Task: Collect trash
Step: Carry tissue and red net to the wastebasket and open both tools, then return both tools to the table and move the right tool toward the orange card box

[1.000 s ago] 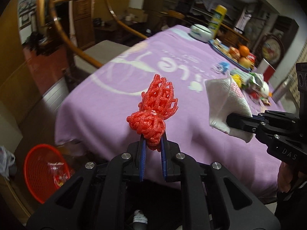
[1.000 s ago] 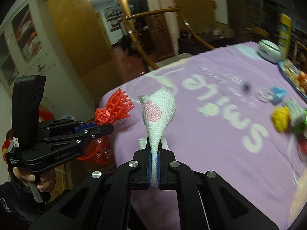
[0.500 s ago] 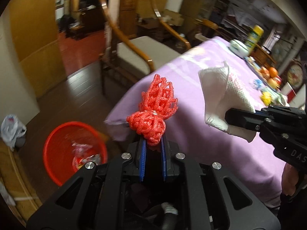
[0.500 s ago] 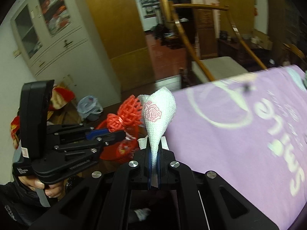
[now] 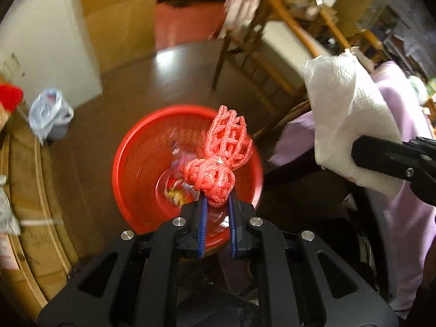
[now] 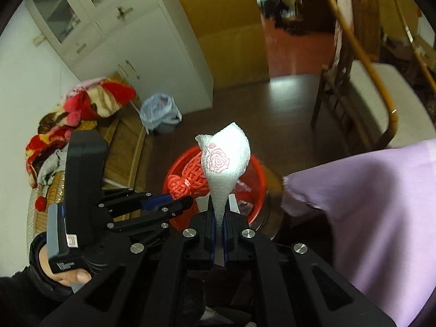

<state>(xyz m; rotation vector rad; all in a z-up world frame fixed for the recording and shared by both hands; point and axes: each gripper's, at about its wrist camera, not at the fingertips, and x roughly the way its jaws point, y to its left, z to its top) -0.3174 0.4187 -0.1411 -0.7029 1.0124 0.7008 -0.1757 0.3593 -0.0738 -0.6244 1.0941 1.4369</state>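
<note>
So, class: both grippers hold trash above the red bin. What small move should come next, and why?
Probably open the left gripper and let the red foam net drop. In its own view the net hangs over the mouth of the red bin, which already holds wrappers. The right gripper, shut on the napkin, looks close to the same spot and could release next.

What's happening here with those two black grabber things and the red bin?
A person is clearing trash with a handheld gripper in each hand. The left gripper is shut on a red foam net, and the right gripper is shut on a white paper napkin. Both point down over a red basket on the floor beside the purple-covered table. Some wrappers already lie in the basket. Nothing has been dropped yet.
</note>
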